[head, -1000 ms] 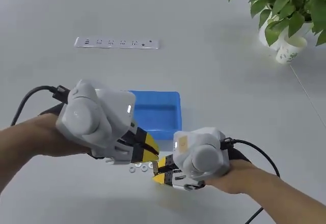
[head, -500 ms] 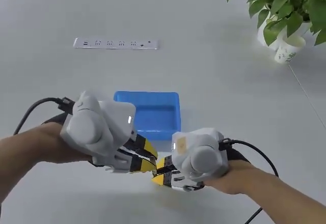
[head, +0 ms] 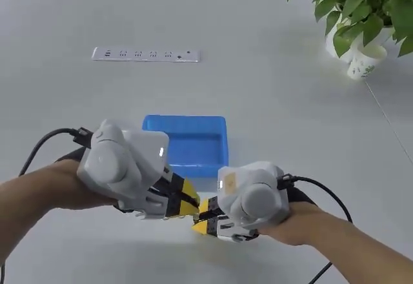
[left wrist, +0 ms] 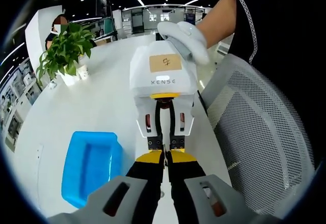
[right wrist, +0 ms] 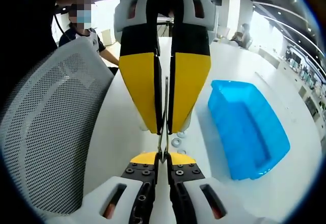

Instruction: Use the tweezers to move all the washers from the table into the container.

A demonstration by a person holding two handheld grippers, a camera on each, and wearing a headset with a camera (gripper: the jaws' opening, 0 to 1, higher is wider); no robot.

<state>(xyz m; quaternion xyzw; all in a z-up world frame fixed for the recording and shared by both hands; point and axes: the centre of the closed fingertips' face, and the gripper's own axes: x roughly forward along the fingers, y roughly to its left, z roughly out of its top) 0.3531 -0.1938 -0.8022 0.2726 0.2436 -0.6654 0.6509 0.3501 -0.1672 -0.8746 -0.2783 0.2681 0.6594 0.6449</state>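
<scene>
Both grippers meet tip to tip just in front of the blue container (head: 200, 166). My right gripper (right wrist: 162, 158) is shut on thin metal tweezers (right wrist: 165, 107) that run straight up from its yellow tips. My left gripper (right wrist: 164, 127) comes in from the top of the right gripper view, and its yellow pads close around the same tweezers. Two small washers (right wrist: 176, 142) lie on the white table just right of the tips. In the left gripper view the left gripper (left wrist: 164, 155) stands shut, facing the right gripper (left wrist: 164, 143), and the container (left wrist: 81, 183) lies to the left. In the head view the left gripper (head: 190, 200) and right gripper (head: 203, 218) hide the washers.
A white power strip (head: 145, 55) lies at the far side of the table. A potted plant (head: 358, 6) stands at the back right. A white mesh chair (left wrist: 260, 132) stands beside the table's near edge.
My left gripper has moved down and right until its tips meet the right gripper's. The washers seen between the grippers a second ago are now covered. The right gripper has stayed put.
</scene>
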